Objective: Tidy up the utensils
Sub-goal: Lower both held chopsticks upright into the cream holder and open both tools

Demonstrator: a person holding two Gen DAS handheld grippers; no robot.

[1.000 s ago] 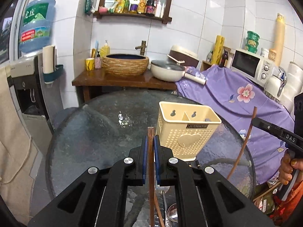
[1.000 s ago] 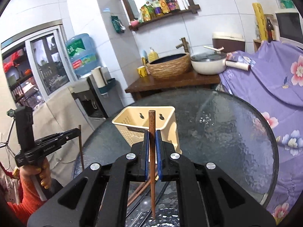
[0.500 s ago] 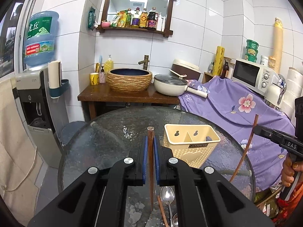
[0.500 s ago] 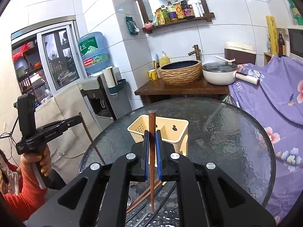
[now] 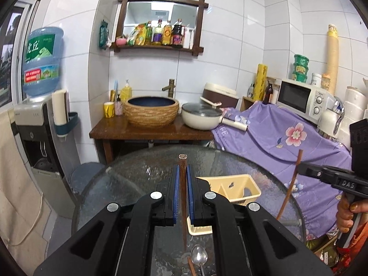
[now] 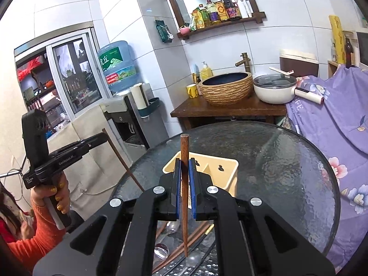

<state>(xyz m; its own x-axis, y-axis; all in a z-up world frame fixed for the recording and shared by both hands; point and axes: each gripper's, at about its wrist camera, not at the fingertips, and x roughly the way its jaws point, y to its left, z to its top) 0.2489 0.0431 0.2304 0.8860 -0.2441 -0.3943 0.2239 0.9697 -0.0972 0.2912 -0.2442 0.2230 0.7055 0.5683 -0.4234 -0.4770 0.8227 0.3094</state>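
My left gripper (image 5: 181, 170) is shut on a brown wooden chopstick (image 5: 183, 207), held upright above the round glass table (image 5: 128, 184). My right gripper (image 6: 184, 163) is shut on a second brown chopstick (image 6: 184, 195), also upright. A cream plastic utensil holder (image 5: 232, 191) with two compartments stands on the table just beyond both grippers; it also shows in the right wrist view (image 6: 214, 170). A metal spoon (image 5: 199, 257) and more chopsticks (image 6: 184, 246) lie on the glass below the grippers. Each gripper shows in the other's view, held high at the table's side.
A wooden stand with a woven basin (image 5: 150, 109) and a white pan (image 5: 202, 117) is behind the table. A purple flowered cloth (image 5: 287, 142) covers furniture on the right, with a microwave (image 5: 301, 99). A water dispenser (image 5: 36, 124) stands on the left.
Both grippers have risen and pulled back with their chopsticks; the utensil holder now sits lower and smaller in both views. Both stay shut.
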